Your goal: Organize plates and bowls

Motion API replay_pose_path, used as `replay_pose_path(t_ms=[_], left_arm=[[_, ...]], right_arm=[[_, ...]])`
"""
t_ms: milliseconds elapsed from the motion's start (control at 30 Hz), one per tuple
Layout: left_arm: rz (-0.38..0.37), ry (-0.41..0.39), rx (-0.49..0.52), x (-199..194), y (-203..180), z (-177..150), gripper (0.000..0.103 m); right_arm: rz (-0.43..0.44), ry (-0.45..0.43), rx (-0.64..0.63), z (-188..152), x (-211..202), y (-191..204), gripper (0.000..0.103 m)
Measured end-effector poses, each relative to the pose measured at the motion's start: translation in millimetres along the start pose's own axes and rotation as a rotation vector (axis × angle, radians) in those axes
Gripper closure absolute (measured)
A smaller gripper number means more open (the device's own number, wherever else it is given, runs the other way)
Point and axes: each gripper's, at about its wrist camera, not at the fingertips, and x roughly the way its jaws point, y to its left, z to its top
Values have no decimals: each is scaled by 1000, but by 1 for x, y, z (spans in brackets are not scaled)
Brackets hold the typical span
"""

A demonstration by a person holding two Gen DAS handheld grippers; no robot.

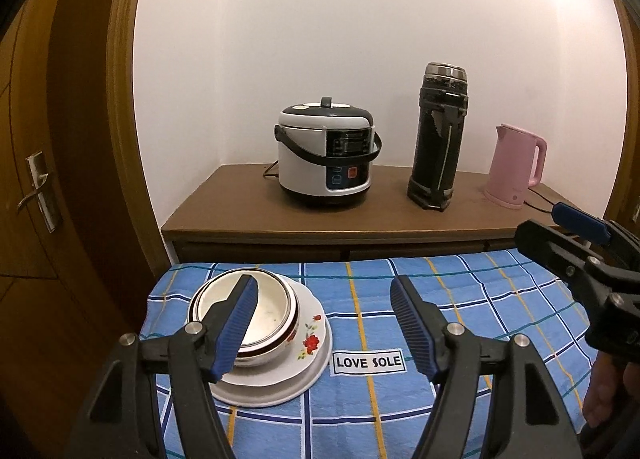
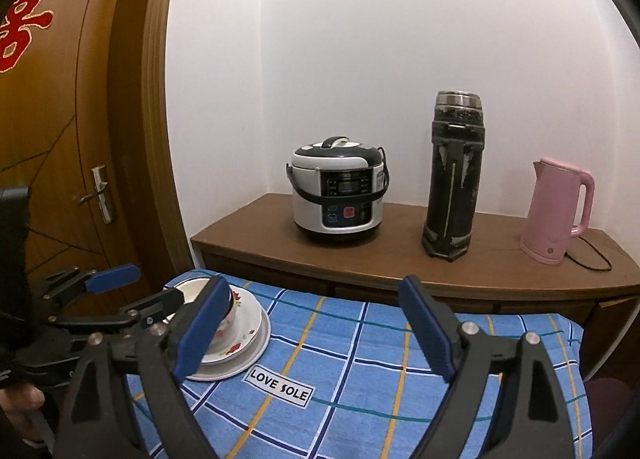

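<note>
We are holding the left gripper [image 1: 324, 323] with its jaws spread wide and nothing between them; the right gripper [image 2: 312, 329] is spread just as wide and is empty too.

Taking the "LOVE SOLE" label [image 1: 369, 362] on the blue checked cloth [image 1: 460, 299] as our landmark, the stack is sitting just to the left of it: bowls [image 1: 268, 311] nested together with dark-banded rims, resting on a flowered plate [image 1: 310, 335], which lies in turn on a plain white plate [image 1: 280, 393]. In the left wrist view our left finger is crossing in front of the bowls, though we are judging that it is hovering nearer the camera rather than touching them.

We are reckoning these to be glazed ceramic or enamel — stiff, fairly heavy as a stack, slick to the pads and easily chipped. A single bowl is best taken by its rim, one pad inside the wall and one outside; the plates want a pinch at the outer edge, where the lip is lifting clear of the one beneath. Carrying the whole stack by one rim looks risky, since the pieces could slide on each other.

Farther off beyond the label, a brown cabinet [image 1: 240, 211] is carrying a rice cooker [image 1: 326, 157], a tall dark flask [image 1: 438, 139] and a pink kettle [image 1: 516, 165] — none of them part of our job.
</note>
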Motion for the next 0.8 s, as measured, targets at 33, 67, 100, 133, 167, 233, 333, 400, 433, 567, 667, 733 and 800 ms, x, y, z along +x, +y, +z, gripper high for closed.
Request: replay_pose_path(t_ms=[33,67,100,133,167,233,333,400,433,567,667,733,800], left_arm=[[-4,0,-2,0,0,0,32],[-7,0,-3,0,-1,1,32],[-5,1,-4,0,-2,1,32],[-8,0,-4,-1,-3,2,32],[-11,-1,-3,-1,-4,2,32],[-11,-4,2,-2,-7,2,32],[-19,-9,7,-4,-10,4,32],[-20,-11,10,-5,-12,5,32],[-21,-12,11,-5,-14,6,32],[-25,-15,15,-6,-17,7,32],[-26,-16,19,-7,-20,8,32],[-25,-18,23,-8,-21,8,32],[-22,-17,27,-8,-21,8,32]], right_arm=[[-1,0,2,0,-1,-1,15],[-3,-1,3,-1,-1,-3,15],[-5,-1,3,-1,-2,-4,15],[-7,-2,3,-1,-3,-4,15],[-9,-3,3,-1,-4,-5,14],[-10,-4,8,-2,-6,-8,14],[-15,-12,9,-1,-9,-11,12],[-19,-19,8,0,-12,-13,11],[-22,-23,6,1,-14,-13,11],[-27,-32,6,2,-18,-16,10],[-31,-37,9,3,-20,-18,10],[-34,-41,11,3,-21,-19,10],[-34,-44,10,3,-22,-20,9]])
